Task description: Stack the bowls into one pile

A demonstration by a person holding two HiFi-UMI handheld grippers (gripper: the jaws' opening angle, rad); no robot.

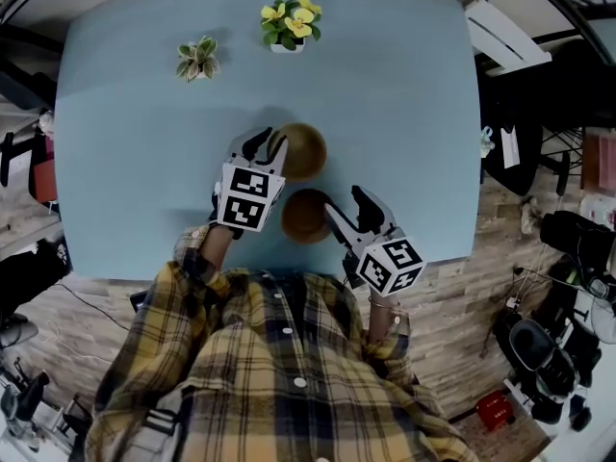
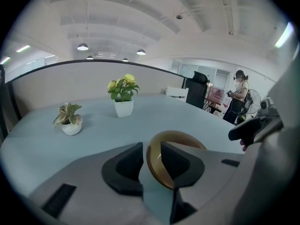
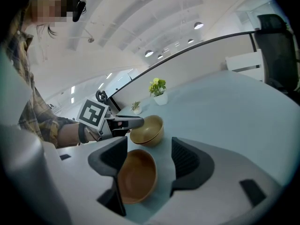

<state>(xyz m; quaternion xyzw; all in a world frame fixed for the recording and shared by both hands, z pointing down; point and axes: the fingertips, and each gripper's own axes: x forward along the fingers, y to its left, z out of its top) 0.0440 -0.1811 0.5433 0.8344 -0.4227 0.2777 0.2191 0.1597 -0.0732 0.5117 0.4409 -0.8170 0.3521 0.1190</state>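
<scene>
Head view: on the table [image 1: 144, 114], the left gripper [image 1: 267, 144] has its fingers at the left rim of the far bowl [image 1: 303, 152]. One finger is outside the wall and the other is over the hollow. The right gripper [image 1: 345, 200] lies at the right of the near bowl [image 1: 306, 218], with its nearer finger at that bowl's edge and the other finger well clear of it. The bowls sit just beside each other, not stacked. Two plants, one flowering [image 1: 289, 22] and one leafy [image 1: 197, 59], stand far beyond all the fingers.

Left gripper view: the left gripper [image 2: 151, 146] is part open. The far bowl's [image 2: 180, 136] rim runs up between the fingers, with a sliver of table showing between the rim and the left finger. The right finger is inside the bowl, close to the wall. The hold looks loose, not a pinch. The plants [image 2: 123, 90] [image 2: 68, 116] are far ahead.

Right gripper view: the right gripper [image 3: 149, 143] is wide open and holds nothing. The near bowl [image 3: 136, 177] sits between its fingers, close against the left one and well off the right one. The far bowl [image 3: 147, 130] stands upright on the table just past the fingertips, with a left gripper finger at its rim.
</scene>
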